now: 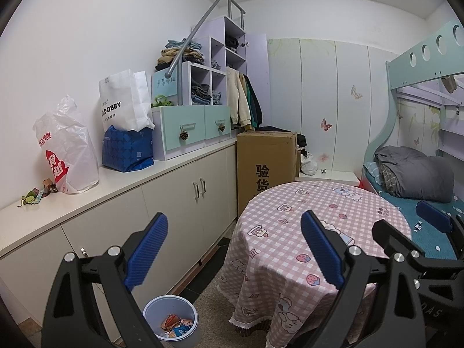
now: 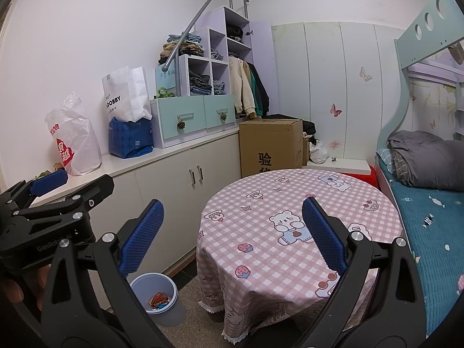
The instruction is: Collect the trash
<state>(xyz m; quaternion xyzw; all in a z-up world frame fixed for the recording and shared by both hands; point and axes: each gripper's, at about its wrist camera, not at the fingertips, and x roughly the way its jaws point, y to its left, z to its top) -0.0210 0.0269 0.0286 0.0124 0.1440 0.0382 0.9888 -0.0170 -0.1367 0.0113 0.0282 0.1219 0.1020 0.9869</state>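
A pale blue trash bin (image 1: 171,320) stands on the floor between the cabinet and the round table, with several crumpled wrappers (image 1: 176,325) inside; it also shows in the right wrist view (image 2: 155,297). More wrappers and scraps (image 1: 37,193) lie on the white countertop at the far left. My left gripper (image 1: 235,250) is open and empty, held above the floor and the table's edge. My right gripper (image 2: 232,236) is open and empty over the table's near side. The right gripper also shows in the left wrist view (image 1: 406,226), and the left gripper in the right wrist view (image 2: 72,178).
A round table with a pink checked cloth (image 1: 319,232) stands in the middle. A long cabinet (image 1: 185,191) runs along the left wall, bearing a plastic bag (image 1: 68,156), a blue bag (image 1: 127,150) and drawers. A cardboard box (image 1: 265,162) stands behind. A bunk bed (image 2: 429,203) is at right.
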